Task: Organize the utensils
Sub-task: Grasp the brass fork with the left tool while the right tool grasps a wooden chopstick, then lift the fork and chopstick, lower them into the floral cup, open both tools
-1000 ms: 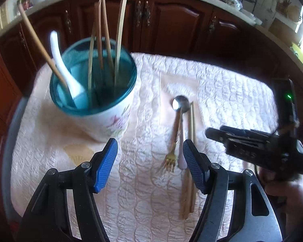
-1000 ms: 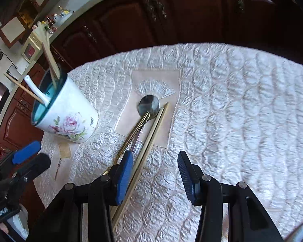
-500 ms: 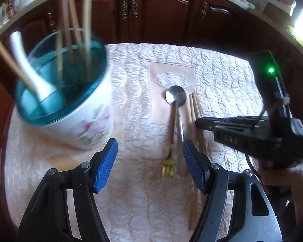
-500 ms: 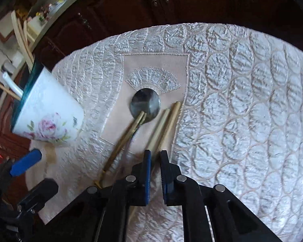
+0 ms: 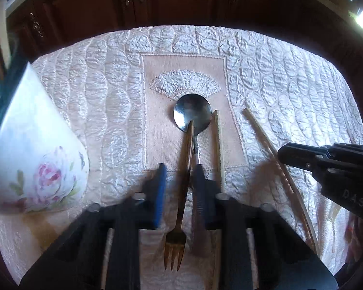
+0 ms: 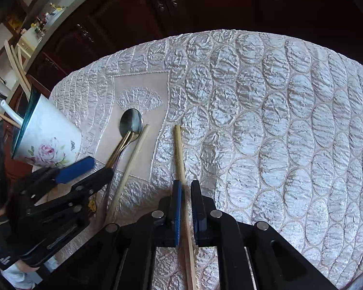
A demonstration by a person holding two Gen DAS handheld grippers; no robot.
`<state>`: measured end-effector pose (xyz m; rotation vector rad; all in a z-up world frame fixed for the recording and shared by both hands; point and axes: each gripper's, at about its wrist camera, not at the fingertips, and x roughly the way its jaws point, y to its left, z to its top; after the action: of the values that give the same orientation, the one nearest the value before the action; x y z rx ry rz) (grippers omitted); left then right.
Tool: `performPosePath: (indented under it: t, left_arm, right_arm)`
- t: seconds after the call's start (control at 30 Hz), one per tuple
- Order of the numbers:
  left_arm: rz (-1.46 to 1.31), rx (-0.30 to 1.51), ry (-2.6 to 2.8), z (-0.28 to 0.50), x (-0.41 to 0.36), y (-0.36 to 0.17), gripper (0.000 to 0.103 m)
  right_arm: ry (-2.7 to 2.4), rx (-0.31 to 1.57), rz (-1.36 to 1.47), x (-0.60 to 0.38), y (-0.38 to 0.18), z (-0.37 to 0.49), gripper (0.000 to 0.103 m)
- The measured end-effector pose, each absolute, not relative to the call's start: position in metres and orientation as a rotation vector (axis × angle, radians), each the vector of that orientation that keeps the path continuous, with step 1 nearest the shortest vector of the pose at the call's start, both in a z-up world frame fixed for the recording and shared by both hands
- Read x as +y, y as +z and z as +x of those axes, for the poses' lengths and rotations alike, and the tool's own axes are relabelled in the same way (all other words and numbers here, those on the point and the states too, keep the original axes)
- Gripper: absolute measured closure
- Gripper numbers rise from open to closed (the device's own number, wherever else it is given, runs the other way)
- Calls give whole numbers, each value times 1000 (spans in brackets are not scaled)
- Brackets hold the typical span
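The right gripper is being held nearly closed, with one pale wooden chopstick being pinched between its blue-padded fingers. That chopstick is seen running straight out past the fingertips, its blunt far end lying over the quilted cloth just right of the flat embroidered panel; whether it's being lifted or only gripped where it lies can't be told.

The left gripper is being kept partly spread, straddling the gold fork. The fork's handle is being framed by the two fingers without clearly being touched, so it's not really being pinched. The tines are pointing back toward the camera, and the handle tip is lying across the bowl of the steel spoon.

Relative to the spoon, everything else is laid out like this: the second chopstick is lying just to its right, roughly parallel to the spoon's handle. The held chopstick is seen farther right, angled off the panel. The spoon's round bowl is sitting just under the fan-shaped stitching on the panel, looking dark and shiny.

Well to the left of the spoon, a white floral cup with a teal inside is standing on the cloth, with chopsticks and a white ceramic spoon being held in it.
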<state>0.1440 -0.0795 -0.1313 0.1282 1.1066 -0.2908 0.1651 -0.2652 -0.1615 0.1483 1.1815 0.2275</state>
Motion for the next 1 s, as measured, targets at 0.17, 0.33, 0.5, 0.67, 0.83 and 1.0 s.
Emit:
performPosePath:
  t: [0.17,0.33,0.5,0.67,0.83,1.0]
  left_arm:
    - [95,1142,-296,136,-66,-139,97]
    - [34,1166,-291,101,-33,-136,97]
    - [5,1193,-306,65,-15,-141,97]
    - [8,1182,-294,68,-13,-136,80]
    - [37,1157,-276,98,-22,-128,71]
    - [98,1184,-280,109,-34,-141,74]
  right_arm:
    - [270,1213,150,-258,-171,179,96]
    - [310,1219,211,-258,-174,157,98]
    - [348,1282,215,-256,-180,114,98]
    - [315,1255,149,-249,-174,107,79]
    - [295,1235,128,-239,-171,127,79]
    - [304,1221,80,-229,-176,145,95]
